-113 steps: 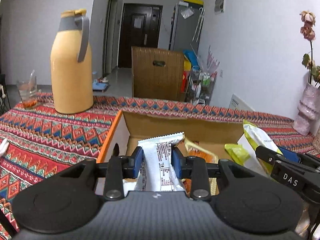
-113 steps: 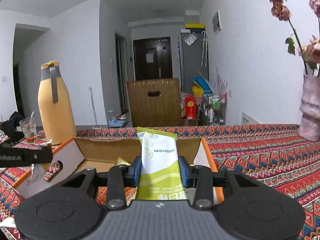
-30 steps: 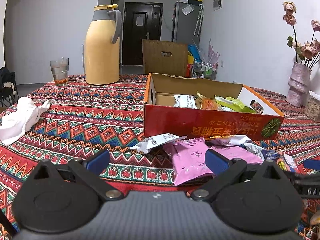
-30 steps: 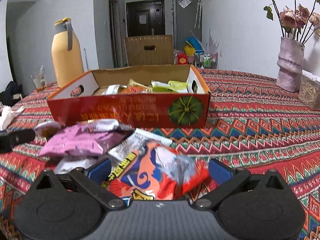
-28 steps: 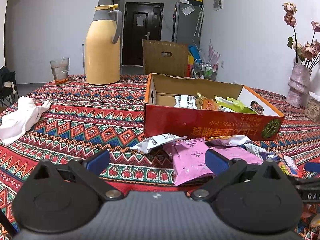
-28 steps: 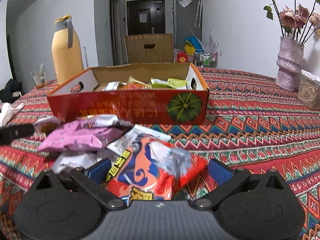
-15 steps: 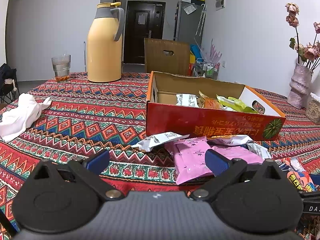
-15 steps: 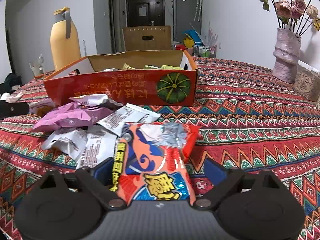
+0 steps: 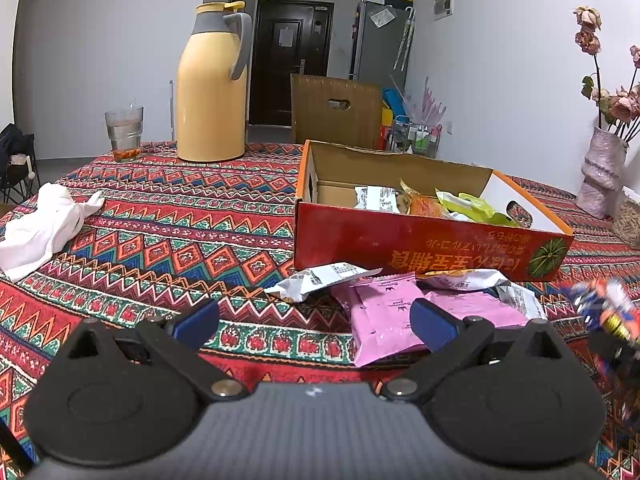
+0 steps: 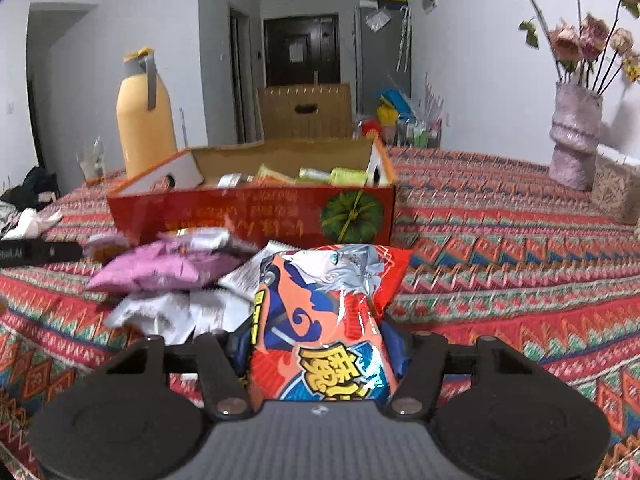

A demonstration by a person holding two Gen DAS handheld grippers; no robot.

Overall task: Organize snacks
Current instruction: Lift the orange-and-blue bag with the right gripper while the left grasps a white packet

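In the right wrist view my right gripper (image 10: 318, 344) has its jaws closing on a red-orange snack bag (image 10: 320, 300); the blue pads touch both its sides. The same bag shows blurred at the right edge of the left wrist view (image 9: 600, 312). Ahead lies a pile of loose packets: a pink packet (image 9: 380, 320), a second pink one (image 10: 160, 266) and white ones (image 10: 168, 312). Behind them stands the red cardboard box (image 9: 420, 240) (image 10: 256, 216), holding several snacks. My left gripper (image 9: 314, 320) hangs open, low over the tablecloth just left of the pink packet, with nothing between its fingers.
A yellow thermos jug (image 9: 212, 92) and a glass (image 9: 124, 132) stand at the back left. A white cloth (image 9: 44, 224) lies at the left edge. A pink vase with dried flowers (image 10: 576, 140) stands at the far right beside a small patterned box (image 10: 616, 192).
The right gripper's jaws have narrowed from wide open onto the red-orange bag, which now stands more upright between them. The left gripper has stayed open and still.
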